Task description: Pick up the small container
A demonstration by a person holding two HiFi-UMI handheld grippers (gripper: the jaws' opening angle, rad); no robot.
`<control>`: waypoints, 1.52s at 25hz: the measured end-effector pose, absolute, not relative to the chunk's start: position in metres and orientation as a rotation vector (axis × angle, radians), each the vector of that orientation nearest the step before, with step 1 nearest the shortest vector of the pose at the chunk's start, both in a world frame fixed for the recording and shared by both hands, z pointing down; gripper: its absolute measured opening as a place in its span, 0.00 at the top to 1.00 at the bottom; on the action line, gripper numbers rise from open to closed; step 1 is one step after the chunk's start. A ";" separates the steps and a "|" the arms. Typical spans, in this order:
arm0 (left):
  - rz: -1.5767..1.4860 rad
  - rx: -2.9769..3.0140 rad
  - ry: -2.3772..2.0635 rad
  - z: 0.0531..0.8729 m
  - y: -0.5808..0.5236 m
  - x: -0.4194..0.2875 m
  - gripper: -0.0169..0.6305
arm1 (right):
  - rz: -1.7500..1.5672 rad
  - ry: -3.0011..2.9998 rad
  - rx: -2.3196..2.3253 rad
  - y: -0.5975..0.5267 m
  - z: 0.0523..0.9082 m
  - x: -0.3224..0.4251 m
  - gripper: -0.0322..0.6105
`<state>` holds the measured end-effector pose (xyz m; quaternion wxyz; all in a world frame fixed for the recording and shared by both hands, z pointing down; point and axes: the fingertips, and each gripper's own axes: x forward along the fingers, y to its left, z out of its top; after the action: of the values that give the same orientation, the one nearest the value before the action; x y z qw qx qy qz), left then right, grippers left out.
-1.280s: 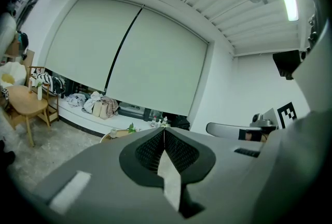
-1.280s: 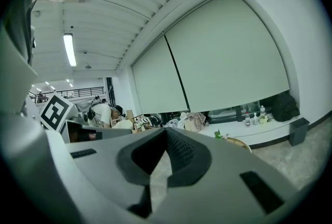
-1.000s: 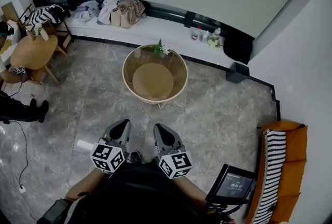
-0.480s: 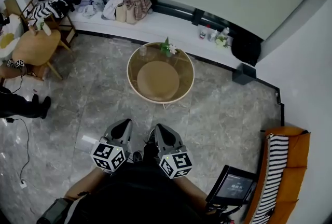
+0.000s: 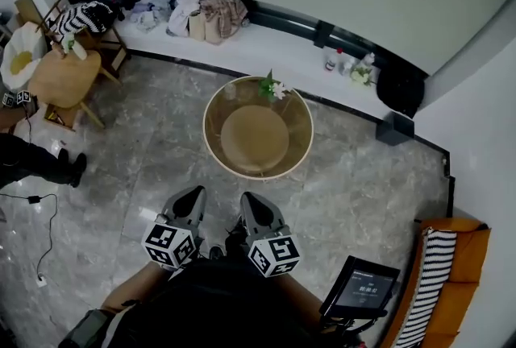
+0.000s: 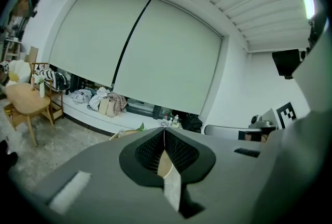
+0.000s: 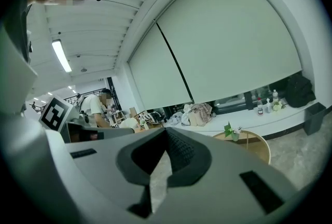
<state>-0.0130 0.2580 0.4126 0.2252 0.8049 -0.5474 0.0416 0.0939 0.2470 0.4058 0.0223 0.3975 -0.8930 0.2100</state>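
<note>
Closer now, the round table sits ahead of my jaws. Left gripper and right gripper are carried closed and empty, I judge for the approach.

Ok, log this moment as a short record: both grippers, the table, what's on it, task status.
left gripper: jaws shut, empty, close to the person's body
right gripper: jaws shut, empty, beside the left one
round table: ahead on the floor, untouched
on table: plant at the far rim; small clear item left of it, likely the container
task status: pickup not yet begun
</note>
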 end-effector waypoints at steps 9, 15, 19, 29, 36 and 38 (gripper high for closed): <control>0.156 2.213 -1.547 0.407 0.204 -0.001 0.97 | 0.708 -2.789 1.202 0.188 0.409 0.106 0.95; 0.163 2.228 -1.561 0.399 0.178 0.004 0.97 | 0.722 -2.802 1.194 0.161 0.406 0.112 0.95; 0.168 2.228 -1.564 0.396 0.165 0.006 0.97 | 0.721 -2.800 1.194 0.148 0.405 0.115 0.95; 0.162 2.217 -1.514 0.412 0.132 -0.015 0.97 | 0.724 -2.740 1.253 0.116 0.415 0.100 0.95; 0.141 2.290 -1.414 0.414 0.069 -0.050 0.97 | 0.711 -2.664 1.396 0.064 0.415 0.073 0.95; 0.146 2.312 -1.396 0.412 0.044 -0.061 0.97 | 0.696 -2.648 1.424 0.044 0.410 0.063 0.95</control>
<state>-0.0611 0.0440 0.4123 0.2170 0.8344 -0.5038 0.0526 0.0626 0.0442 0.4104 0.0276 0.4612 -0.8578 0.2253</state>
